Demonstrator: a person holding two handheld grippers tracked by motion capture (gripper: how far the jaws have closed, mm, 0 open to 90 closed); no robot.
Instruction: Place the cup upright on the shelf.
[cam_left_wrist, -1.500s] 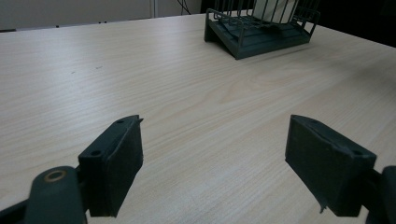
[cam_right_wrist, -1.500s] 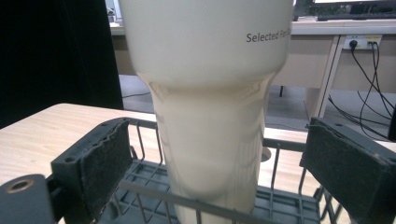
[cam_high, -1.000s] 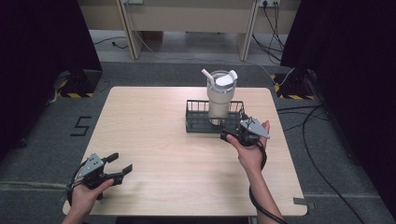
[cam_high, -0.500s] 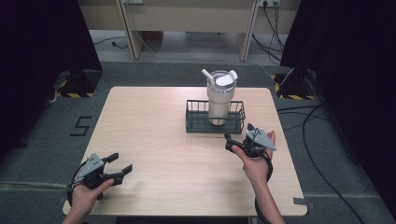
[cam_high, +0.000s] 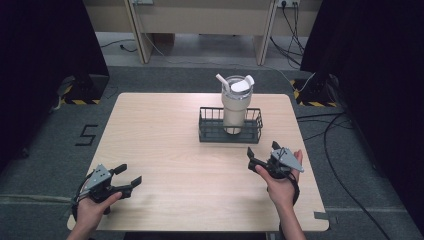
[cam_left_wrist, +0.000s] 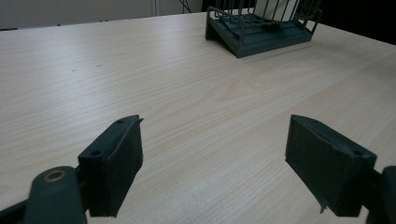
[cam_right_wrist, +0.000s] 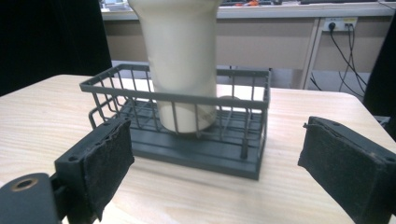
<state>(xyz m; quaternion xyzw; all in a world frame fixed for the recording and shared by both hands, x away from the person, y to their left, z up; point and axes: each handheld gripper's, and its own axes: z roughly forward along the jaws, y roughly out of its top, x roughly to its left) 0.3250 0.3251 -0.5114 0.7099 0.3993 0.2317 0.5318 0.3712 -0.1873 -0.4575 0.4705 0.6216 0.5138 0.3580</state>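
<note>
A cream tumbler (cam_high: 235, 106) with a white lid and straw stands upright in a dark wire basket (cam_high: 209, 134) at the table's far middle. My right gripper (cam_high: 262, 150) is held just in front of and to the right of the basket, apart from it. Its jaws have just been closing a little, stand open, and have nothing between them. In the right gripper view the basket (cam_right_wrist: 210, 156) and tumbler (cam_right_wrist: 182, 56) sit close ahead of the right gripper (cam_right_wrist: 218, 126). My left gripper (cam_high: 131, 174) rests open near the front left corner, with bare wood between its pads (cam_left_wrist: 116, 154).
The wooden table (cam_high: 165, 130) has bare wood between the two hands. From the left gripper view the basket (cam_left_wrist: 261, 37) lies far off at the upper right. Dark curtains, cables and floor marks surround the table.
The right hand has drawn back from the basket toward the near right side of the table and sunk slightly. The left hand has stayed put.
</note>
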